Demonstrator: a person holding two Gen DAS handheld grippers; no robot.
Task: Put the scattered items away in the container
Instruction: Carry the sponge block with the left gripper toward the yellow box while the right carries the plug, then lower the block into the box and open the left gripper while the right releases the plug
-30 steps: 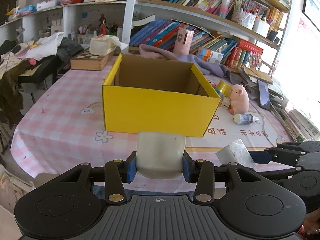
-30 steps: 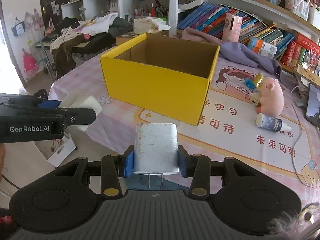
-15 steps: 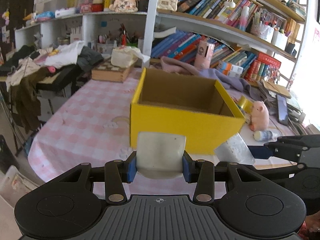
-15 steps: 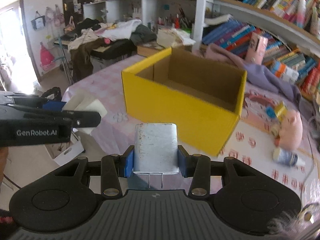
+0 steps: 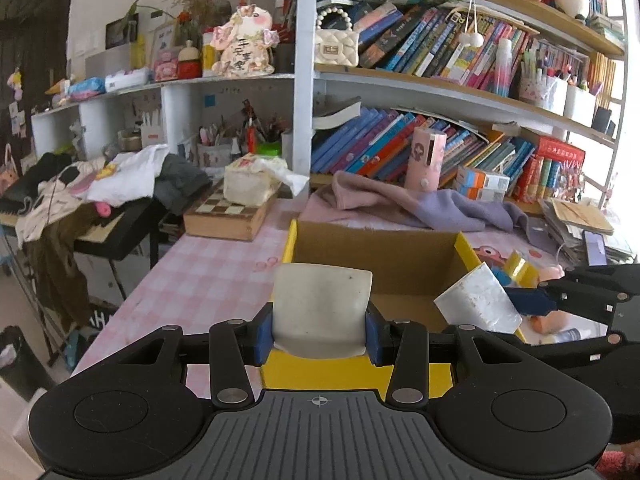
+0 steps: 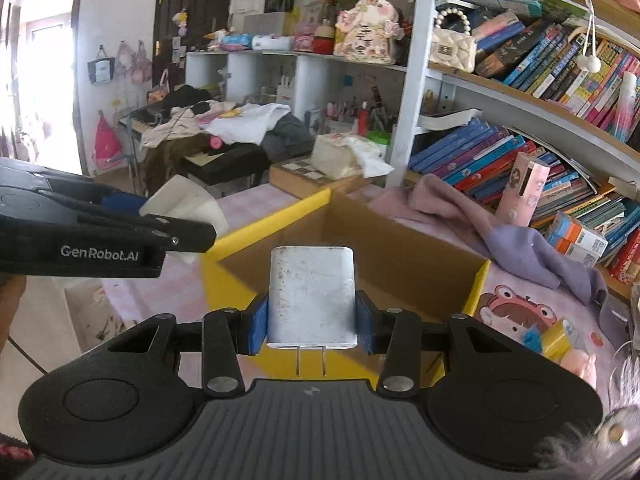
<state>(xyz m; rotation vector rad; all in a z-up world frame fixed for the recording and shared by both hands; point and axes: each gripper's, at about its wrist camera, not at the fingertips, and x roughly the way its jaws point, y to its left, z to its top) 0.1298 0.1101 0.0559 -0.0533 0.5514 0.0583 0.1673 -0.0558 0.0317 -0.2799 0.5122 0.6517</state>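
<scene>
Above the near rim of the yellow box (image 5: 466,247), each of the 2 tools carries something. The left gripper (image 5: 319,330) is clamped on a white curved plastic piece (image 5: 320,308), and the right gripper (image 6: 311,326) pinches a white charger (image 6: 311,296) whose 2 metal prongs point back toward the camera. Both loads hang over the box's open top, just inside the front wall, and nothing is visible yet on the brown floor inside.

To do the drop well, I would carry each hand a little further over the middle before letting go, so neither piece clips the rim, and release low, one at a time, since the 2 grippers sit close together.

The box is stiff cardboard, glossy yellow outside and raw brown inside, with straight thin walls. The charger is a smooth rounded block, scuffed grey. The plastic piece looks thin, matte and slightly bowed.
</scene>
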